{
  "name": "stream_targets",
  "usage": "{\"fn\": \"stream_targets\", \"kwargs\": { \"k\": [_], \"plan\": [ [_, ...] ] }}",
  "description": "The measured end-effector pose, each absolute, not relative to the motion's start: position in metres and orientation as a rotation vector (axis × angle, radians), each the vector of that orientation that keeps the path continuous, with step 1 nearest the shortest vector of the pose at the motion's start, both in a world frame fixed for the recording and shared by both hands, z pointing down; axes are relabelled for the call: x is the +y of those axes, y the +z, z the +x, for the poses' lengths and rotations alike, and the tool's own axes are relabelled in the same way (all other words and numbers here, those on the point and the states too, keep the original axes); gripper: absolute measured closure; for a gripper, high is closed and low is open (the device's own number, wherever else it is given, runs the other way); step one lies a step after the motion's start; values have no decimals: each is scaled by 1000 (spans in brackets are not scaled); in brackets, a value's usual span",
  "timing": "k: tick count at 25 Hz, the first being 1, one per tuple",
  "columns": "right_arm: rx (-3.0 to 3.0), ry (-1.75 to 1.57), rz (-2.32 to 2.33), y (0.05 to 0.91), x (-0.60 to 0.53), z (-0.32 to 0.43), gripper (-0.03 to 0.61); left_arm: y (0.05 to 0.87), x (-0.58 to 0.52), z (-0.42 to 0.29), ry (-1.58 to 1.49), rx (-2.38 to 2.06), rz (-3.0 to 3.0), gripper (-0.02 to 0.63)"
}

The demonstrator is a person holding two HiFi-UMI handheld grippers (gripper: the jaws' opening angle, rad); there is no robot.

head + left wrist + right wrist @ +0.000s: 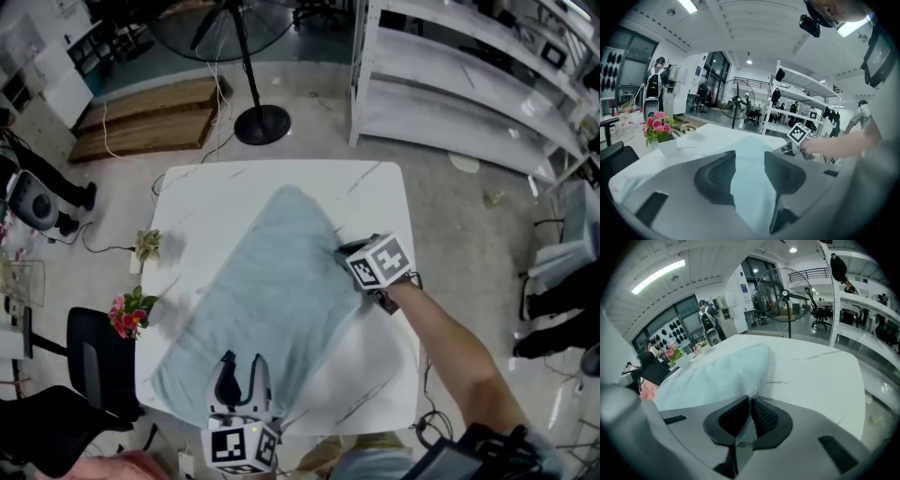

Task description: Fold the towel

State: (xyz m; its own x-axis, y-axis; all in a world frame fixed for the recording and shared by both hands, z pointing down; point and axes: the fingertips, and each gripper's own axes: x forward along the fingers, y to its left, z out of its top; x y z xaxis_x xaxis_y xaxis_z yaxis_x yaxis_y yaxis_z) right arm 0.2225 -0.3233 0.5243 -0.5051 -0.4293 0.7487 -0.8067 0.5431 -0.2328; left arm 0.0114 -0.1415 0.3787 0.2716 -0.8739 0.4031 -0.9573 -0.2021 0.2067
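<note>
While the pale blue towel [272, 300] lies spread slantwise across the white table [380, 192], from near the far edge to the near left corner, the fold looks barely begun. The right hand-held gripper [345, 251] is pinched nearly together on the towel's right edge, angled downward, with the forearm reaching in from the near right corner. The left hand-held gripper [241, 367] hovers at the towel's near end, jaws wide and empty. It likely must close there before both lift.
</note>
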Motion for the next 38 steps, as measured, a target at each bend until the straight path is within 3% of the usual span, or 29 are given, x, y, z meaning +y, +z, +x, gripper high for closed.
{"fn": "stream_targets", "kwargs": {
  "k": [4, 9, 14, 17, 20, 24, 28, 32, 38],
  "plan": [
    [-2161, 493, 1037, 480, -325, 198, 545, 371, -131, -11, 225, -1697, 2112, 420],
    [-2121, -44, 829, 441, -297, 92, 545, 366, -104, -37, 181, -1749, 2072, 420],
    [-2002, -367, 515, 489, -233, -15, 541, 363, -69, -72, 187, -1825, 1987, 422],
    [-1982, -420, 441, 516, -211, -43, 534, 367, -53, -92, 191, -1869, 1938, 422],
    [-2026, -357, 447, 525, -207, -46, 557, 370, -43, -104, 192, -1897, 1908, 423],
    [-2163, -148, 402, 501, -201, -44, 449, 370, -43, -101, 174, -1896, 1913, 423],
    [-2386, 81, 443, 444, -208, -29, 445, 368, -50, -89, 163, -1869, 1956, 423],
    [-2452, 299, 662, 414, -254, 34, 462, 359, -60, -76, 160, -1854, 1989, 423],
    [-2322, 735, 817, 467, -288, 114, 453, 362, -70, -64, 178, -1830, 1997, 423]
  ]
}}
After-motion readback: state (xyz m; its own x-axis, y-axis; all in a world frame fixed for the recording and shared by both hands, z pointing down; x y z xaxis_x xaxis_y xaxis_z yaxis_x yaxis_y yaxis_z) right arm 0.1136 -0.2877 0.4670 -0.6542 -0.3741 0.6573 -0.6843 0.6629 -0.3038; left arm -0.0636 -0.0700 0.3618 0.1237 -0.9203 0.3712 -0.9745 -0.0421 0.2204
